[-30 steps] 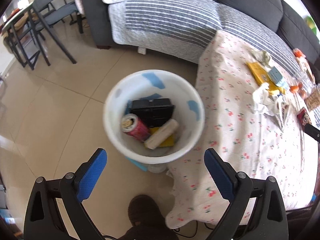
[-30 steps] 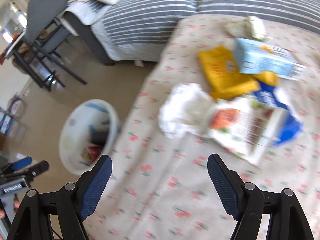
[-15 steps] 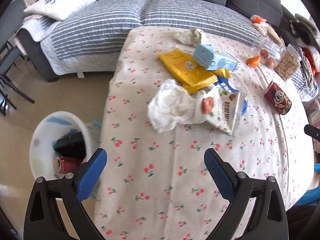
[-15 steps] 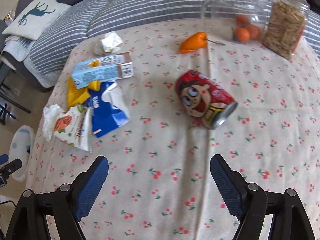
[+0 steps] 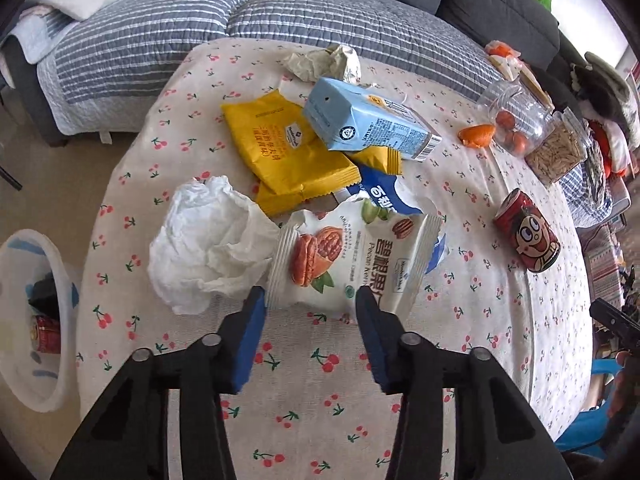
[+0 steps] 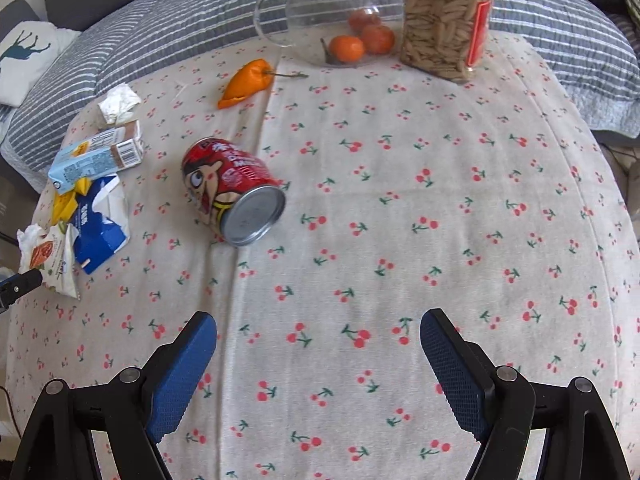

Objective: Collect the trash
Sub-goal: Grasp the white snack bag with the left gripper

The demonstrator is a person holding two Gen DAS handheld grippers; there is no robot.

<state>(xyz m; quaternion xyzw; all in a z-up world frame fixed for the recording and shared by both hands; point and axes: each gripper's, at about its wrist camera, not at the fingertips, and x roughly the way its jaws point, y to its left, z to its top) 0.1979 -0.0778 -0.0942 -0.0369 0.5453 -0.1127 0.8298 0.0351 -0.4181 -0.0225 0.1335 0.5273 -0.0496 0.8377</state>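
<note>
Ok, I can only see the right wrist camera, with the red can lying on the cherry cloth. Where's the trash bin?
Observer: The left wrist camera shows it. A white bin stands on the floor beside the table.
Operator: Is anything in it yet?
Observer: Yes, a small red can with something dark above it.
Operator: What's the other gripper doing?
Observer: The left gripper is closing its jaws, with the near edge of the pecan snack bag between them.
</note>
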